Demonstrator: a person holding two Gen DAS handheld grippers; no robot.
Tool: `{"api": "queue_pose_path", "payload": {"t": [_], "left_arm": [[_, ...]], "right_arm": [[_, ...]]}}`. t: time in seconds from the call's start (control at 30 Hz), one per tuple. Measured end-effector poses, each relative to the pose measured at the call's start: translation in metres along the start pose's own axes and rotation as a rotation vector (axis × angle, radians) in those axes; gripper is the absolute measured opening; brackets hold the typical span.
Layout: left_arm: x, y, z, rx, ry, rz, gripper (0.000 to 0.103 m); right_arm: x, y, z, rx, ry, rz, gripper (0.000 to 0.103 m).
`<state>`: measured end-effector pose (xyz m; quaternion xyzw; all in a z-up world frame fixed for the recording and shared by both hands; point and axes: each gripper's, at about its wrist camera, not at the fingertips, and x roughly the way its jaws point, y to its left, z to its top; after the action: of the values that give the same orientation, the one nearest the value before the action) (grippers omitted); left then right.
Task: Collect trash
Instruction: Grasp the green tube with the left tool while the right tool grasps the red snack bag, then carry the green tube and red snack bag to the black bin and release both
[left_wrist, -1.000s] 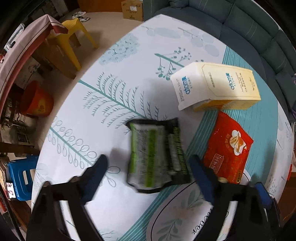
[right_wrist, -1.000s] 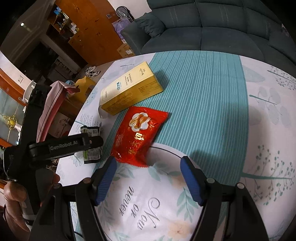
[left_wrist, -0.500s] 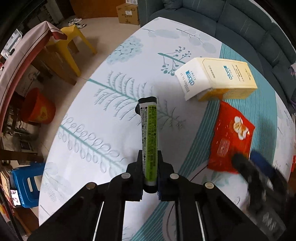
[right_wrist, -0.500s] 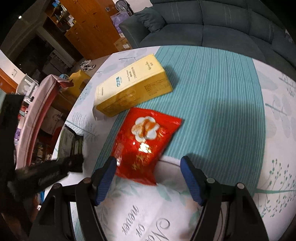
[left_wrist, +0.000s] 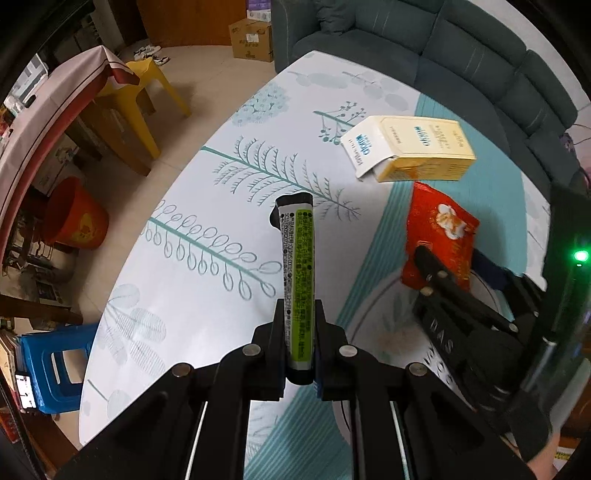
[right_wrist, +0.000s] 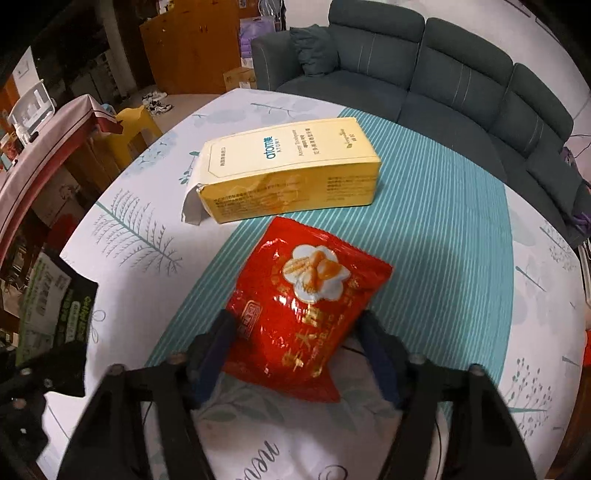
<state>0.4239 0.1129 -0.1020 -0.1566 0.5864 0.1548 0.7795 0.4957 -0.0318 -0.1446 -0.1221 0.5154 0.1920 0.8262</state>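
My left gripper (left_wrist: 299, 343) is shut on a black and green snack wrapper (left_wrist: 297, 280), held edge-on above the table; the wrapper also shows at the left edge of the right wrist view (right_wrist: 55, 302). My right gripper (right_wrist: 295, 343) is open, its fingers on either side of the near end of a red snack bag (right_wrist: 303, 299) that lies on the table. The red bag also shows in the left wrist view (left_wrist: 439, 232), with the right gripper (left_wrist: 454, 266) over it.
A yellow carton (right_wrist: 291, 166) lies behind the red bag; it also shows in the left wrist view (left_wrist: 410, 147). The round table (left_wrist: 207, 206) has a leaf-print cloth. An orange bin (left_wrist: 74, 218), a blue stool (left_wrist: 51, 369) and a yellow stool (left_wrist: 144, 92) stand on the floor to the left. A sofa (right_wrist: 424, 66) is behind.
My left gripper closed on the black and green wrapper and lifted it off the table. My right gripper moved forward until its open fingers straddle the red bag.
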Motion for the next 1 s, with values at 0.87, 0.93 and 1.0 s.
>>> {"api": "queue_pose_path", "payload": {"t": [0.87, 0.93, 1.0], "left_arm": [[-0.181, 0.078, -0.195, 0.188, -0.136, -0.211, 0.008], [-0.189, 0.091, -0.217, 0.201, -0.135, -0.234, 0.008], [-0.197, 0.105, -0.238, 0.22, -0.132, -0.254, 0.008]], "right_arm": [[-0.221, 0.041, -0.188, 0.269, -0.136, 0.232, 0.013], [-0.241, 0.053, -0.215, 0.29, -0.146, 0.227, 0.013], [-0.258, 0.066, -0.241, 0.312, -0.15, 0.22, 0.013]]}}
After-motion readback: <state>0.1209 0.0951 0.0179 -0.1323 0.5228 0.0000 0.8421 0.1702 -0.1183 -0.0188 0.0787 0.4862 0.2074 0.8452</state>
